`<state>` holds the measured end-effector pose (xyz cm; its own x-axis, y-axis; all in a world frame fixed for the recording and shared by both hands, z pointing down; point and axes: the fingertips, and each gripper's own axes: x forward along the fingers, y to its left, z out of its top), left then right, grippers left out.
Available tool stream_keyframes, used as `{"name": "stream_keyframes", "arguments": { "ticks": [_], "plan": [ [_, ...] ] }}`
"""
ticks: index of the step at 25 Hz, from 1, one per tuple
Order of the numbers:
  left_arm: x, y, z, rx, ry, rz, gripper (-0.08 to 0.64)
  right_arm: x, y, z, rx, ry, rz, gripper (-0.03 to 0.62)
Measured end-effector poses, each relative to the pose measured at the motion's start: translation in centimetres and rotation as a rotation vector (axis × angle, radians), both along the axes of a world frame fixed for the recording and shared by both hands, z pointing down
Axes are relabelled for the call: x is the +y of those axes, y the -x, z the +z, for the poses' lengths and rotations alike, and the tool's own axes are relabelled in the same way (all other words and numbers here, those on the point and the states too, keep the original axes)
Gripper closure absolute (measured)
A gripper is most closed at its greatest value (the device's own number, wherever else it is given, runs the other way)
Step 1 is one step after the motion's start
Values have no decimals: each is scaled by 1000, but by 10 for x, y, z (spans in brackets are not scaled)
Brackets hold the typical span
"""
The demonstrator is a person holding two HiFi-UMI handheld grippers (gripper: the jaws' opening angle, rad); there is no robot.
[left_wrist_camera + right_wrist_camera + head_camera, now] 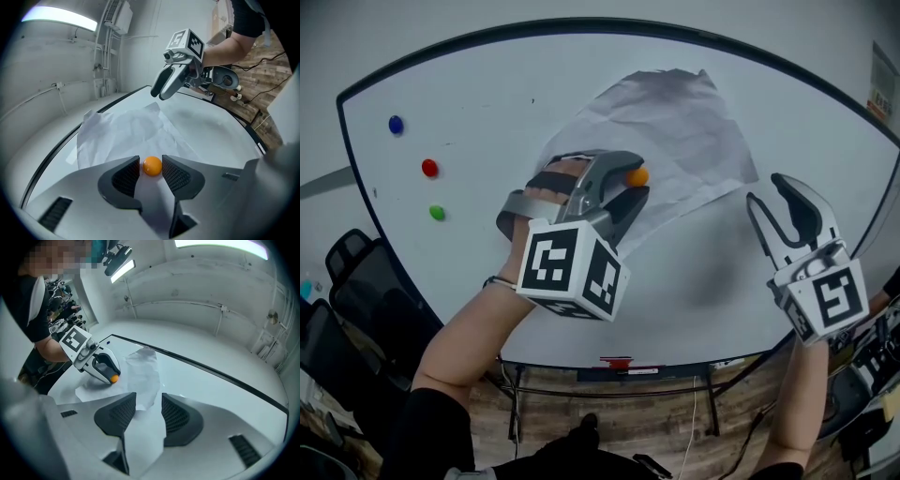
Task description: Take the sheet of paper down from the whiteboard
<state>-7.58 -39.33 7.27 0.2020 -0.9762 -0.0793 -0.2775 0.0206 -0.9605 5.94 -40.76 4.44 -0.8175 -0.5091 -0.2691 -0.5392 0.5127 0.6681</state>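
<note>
Straddling the orange magnet [637,175] that pins the crumpled sheet of paper [675,131] at upper centre of the whiteboard [487,112], the left gripper [630,183] holds its jaws apart, not pressing. With the right gripper [769,190] at lower right equally wide and gripping nothing, lifting it now would likely let the sheet drop, and the smooth magnet could squirt from a skewed pinch.

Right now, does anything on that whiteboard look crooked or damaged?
Yes. The sheet of paper sits tilted and heavily creased on the whiteboard, its edges uneven. The only magnet seen on it is the orange magnet near its lower left edge.
</note>
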Motion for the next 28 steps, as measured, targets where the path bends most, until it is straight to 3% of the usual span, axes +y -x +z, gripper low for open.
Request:
{"name": "stream_keyframes", "arguments": {
  "ticks": [9,12,18,28],
  "plan": [
    [-1,0,3,-23,10,-10,426,-23,1,3,10,82,19,424],
    [-1,-1,3,-22,11,-14,426,-24,7,0,25,83,20,461],
    [-1,-1,3,-18,7,-11,426,-35,18,4,54,201,28,549],
    [0,-2,3,-15,10,2,428,-32,18,2,56,155,56,574]
  ]
}}
